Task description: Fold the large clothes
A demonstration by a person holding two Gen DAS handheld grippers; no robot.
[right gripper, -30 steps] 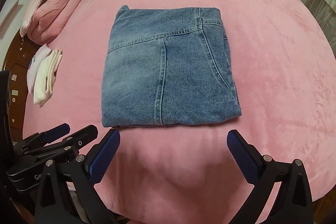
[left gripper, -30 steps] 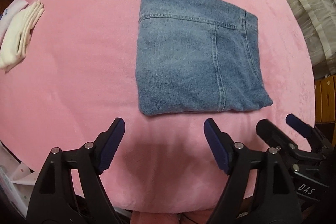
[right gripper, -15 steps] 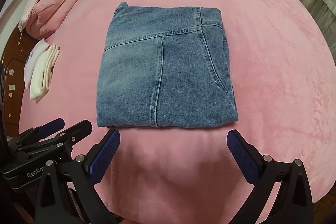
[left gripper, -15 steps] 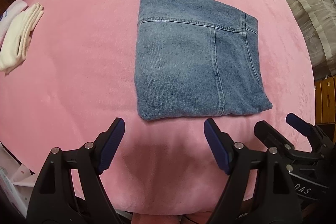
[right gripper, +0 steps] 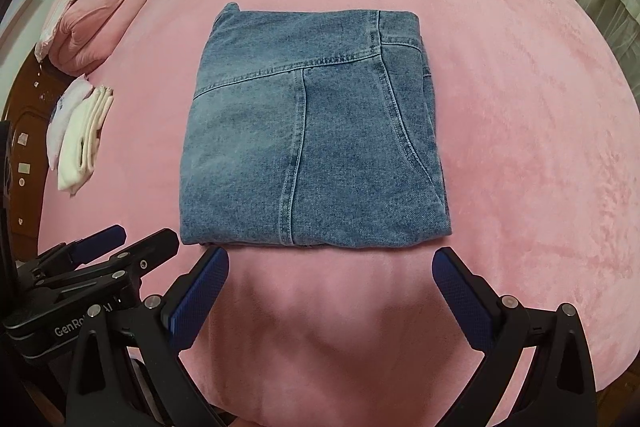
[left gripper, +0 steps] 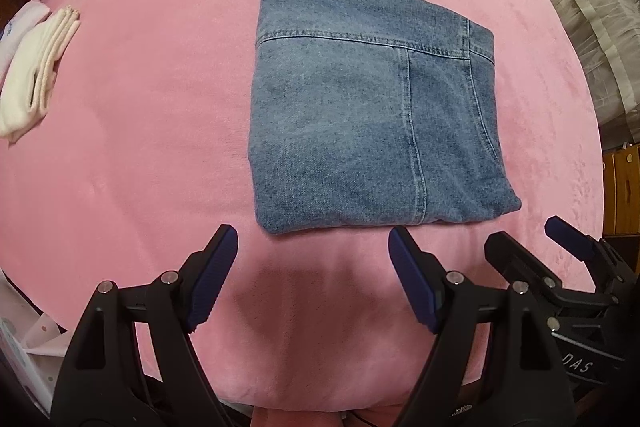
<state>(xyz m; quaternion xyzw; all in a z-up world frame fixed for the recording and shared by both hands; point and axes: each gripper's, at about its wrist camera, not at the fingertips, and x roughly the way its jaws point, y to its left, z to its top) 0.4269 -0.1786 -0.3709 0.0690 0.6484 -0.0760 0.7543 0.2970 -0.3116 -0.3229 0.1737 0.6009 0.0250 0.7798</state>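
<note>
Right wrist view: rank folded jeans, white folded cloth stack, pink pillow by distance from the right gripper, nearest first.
From the right gripper:
1. Folded jeans, straight ahead, near edge just past the fingertips.
2. White folded cloth stack, left, near the bed edge.
3. Pink pillow, far left corner, beyond the stack.

The folded jeans (right gripper: 312, 143) lie flat on the bed (right gripper: 520, 147), out in front of me near its middle. My right gripper (right gripper: 330, 269) hangs just short of their near edge, fingers spread wide, holding nothing. My left gripper (left gripper: 312, 247) sits beside it to the left, likewise spread. Far left on the bed lies a small stack of folded cloths (right gripper: 82, 143), and behind them a pillow (right gripper: 100, 19).
</note>
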